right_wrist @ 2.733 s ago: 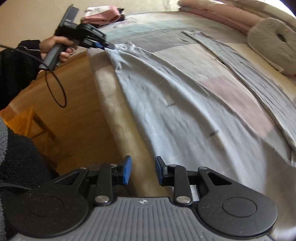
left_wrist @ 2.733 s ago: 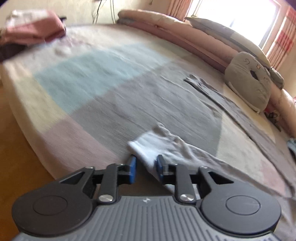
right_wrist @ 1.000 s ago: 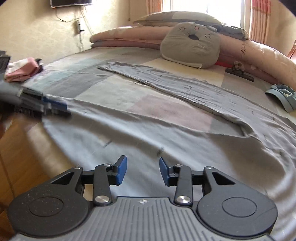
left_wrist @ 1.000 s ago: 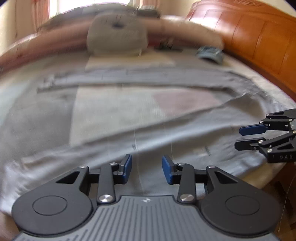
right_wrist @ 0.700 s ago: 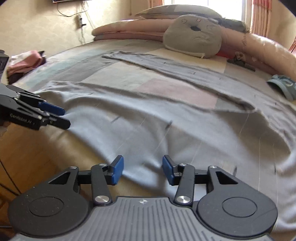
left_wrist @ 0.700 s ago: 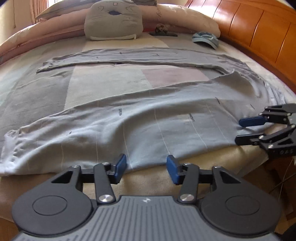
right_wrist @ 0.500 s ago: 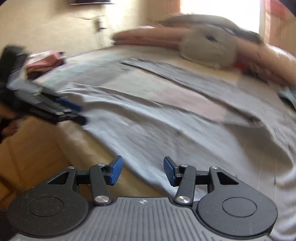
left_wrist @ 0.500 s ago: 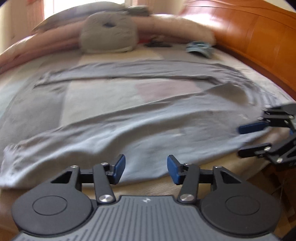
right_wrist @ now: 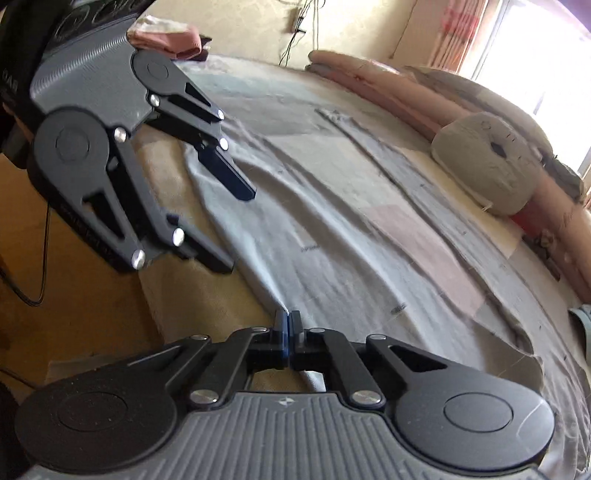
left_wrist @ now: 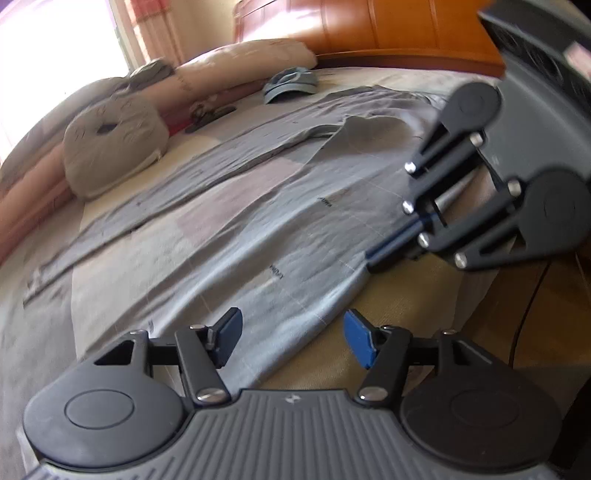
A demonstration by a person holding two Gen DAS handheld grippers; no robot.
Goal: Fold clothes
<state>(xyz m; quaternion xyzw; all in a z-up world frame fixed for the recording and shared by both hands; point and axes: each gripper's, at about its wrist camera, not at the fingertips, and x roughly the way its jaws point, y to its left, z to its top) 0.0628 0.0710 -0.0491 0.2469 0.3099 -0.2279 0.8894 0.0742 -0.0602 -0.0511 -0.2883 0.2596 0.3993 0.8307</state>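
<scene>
Grey trousers (left_wrist: 258, 229) (right_wrist: 332, 240) lie spread across the bed, one leg along the near edge. In the right wrist view my right gripper (right_wrist: 288, 318) is shut on a pinch of that near edge. It shows in the left wrist view too, right gripper (left_wrist: 369, 260) with its tips closed on the cloth. My left gripper (left_wrist: 291, 334) stands close beside it, and its jaws are opening. The trouser edge lies between them, and the pads do not press on it. From the right wrist view the left gripper (right_wrist: 236, 232) is tilted on its side over the hem.
A grey face cushion (left_wrist: 110, 147) (right_wrist: 487, 162) and rolled pink bedding lie at the far side. A blue cap (left_wrist: 291, 83) sits near the wooden headboard (left_wrist: 369, 33). Folded pink clothes (right_wrist: 166, 38) rest at a far corner. Wooden floor (right_wrist: 74, 314) lies below the bed's edge.
Both grippers have rolled and drawn close together at the near edge. The right one has closed on the trouser edge. The left jaws have spread wider.
</scene>
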